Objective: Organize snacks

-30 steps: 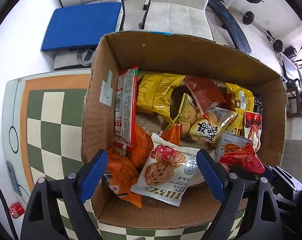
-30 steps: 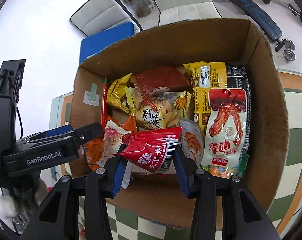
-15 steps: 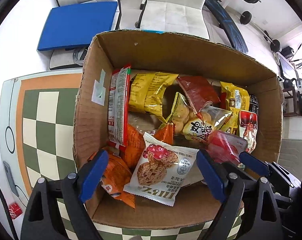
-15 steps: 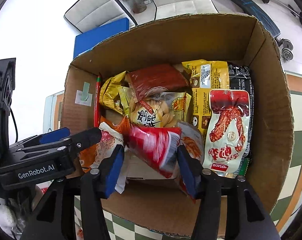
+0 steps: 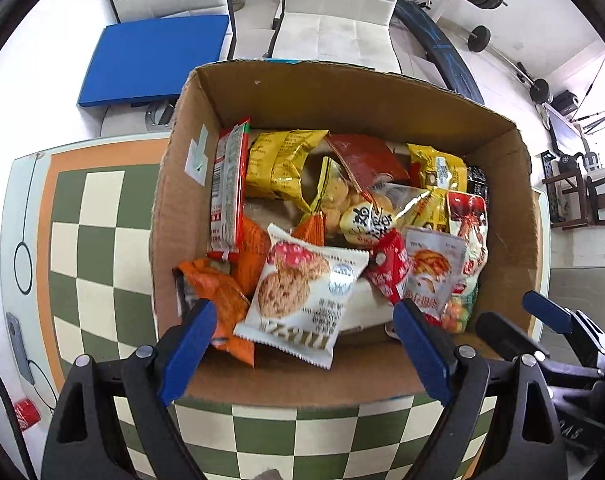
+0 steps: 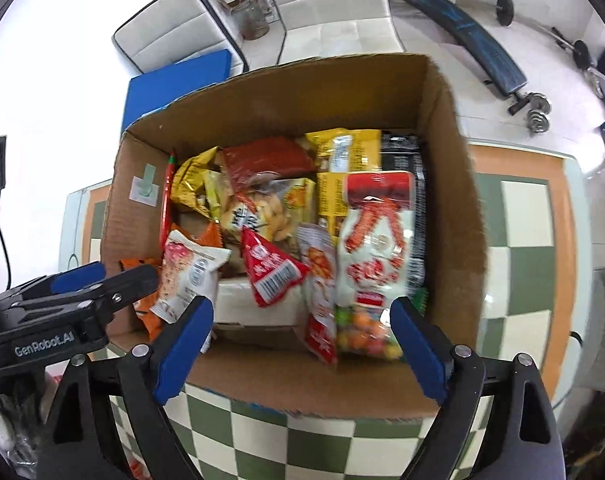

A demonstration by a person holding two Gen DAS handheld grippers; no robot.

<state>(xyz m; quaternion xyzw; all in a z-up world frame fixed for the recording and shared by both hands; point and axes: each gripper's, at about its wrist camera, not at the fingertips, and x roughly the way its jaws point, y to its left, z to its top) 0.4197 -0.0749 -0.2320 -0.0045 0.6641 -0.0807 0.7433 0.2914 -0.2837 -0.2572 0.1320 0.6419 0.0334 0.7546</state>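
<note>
Now red packet (image 6: 271, 271) upright, point toward far wall.

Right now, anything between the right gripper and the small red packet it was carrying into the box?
Nothing visible. The right gripper is opening, with no pad touching anything. The small red packet lies in the cardboard box ahead of the fingers, resting between the cookie packet and a tall red-and-white pouch.

One cardboard box (image 5: 498, 216), two white chairs (image 5: 338, 4), one blue cushion (image 5: 154, 56), one red can (image 5: 24, 412).
</note>
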